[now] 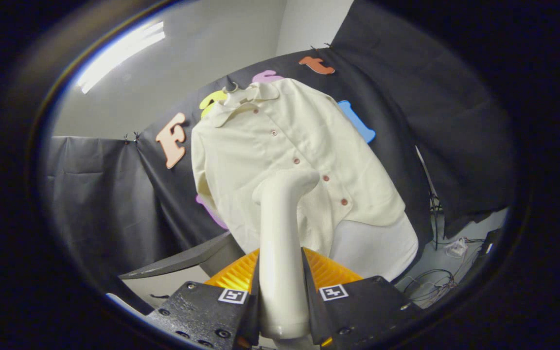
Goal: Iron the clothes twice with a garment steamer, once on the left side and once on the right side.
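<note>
Steamer, a pale upright wand, stands clamped between both fingers of the gripper, its angled head at the lower front of a cream buttoned shirt on a hanger, possibly touching the cloth.

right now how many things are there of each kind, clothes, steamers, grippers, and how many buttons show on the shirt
clothes: 1, the cream button-front collared shirt hanging on the black cloth wall
steamers: 1, the white plastic garment steamer, head close to the shirt front
grippers: 1, the gripper, both fingers pressing on the steamer handle
reddish shirt buttons visible: 5
total: 8
</note>
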A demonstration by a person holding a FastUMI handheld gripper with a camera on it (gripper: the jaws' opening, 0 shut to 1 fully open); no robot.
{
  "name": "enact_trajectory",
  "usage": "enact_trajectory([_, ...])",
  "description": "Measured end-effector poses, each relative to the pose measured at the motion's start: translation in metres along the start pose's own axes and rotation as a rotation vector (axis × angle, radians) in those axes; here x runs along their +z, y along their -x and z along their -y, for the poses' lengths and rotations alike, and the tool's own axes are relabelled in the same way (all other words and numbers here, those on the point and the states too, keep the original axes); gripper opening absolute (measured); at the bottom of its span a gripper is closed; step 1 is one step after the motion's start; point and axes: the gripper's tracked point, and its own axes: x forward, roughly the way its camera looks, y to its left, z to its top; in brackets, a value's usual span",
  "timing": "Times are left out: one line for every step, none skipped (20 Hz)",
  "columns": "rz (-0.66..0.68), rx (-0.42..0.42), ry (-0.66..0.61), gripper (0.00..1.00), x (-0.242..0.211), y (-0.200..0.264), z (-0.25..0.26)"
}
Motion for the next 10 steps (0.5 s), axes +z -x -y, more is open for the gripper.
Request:
enact_trajectory([0.009,0.014,-0.01,0.39,0.002,0.006,-0.016])
enact_trajectory([0.03,0.032,-0.028,0.39,0.008,0.011,-0.035])
enact_trajectory([0.033,0.05,-0.041,0.39,0.01,0.017,-0.054])
enact_trajectory([0.048,0.064,-0.04,0.39,0.012,0.023,-0.074])
enact_trajectory([0.05,0.082,-0.024,0.39,0.014,0.029,-0.091])
enact_trajectory([0.061,0.098,-0.013,0.39,0.016,0.035,-0.109])
enact_trajectory([0.071,0.114,0.003,0.39,0.019,0.04,-0.125])
enact_trajectory([0.071,0.125,0.02,0.39,0.018,0.044,-0.14])
enact_trajectory([0.073,0.134,0.032,0.39,0.018,0.047,-0.153])
enact_trajectory([0.073,0.142,0.038,0.39,0.016,0.052,-0.164])
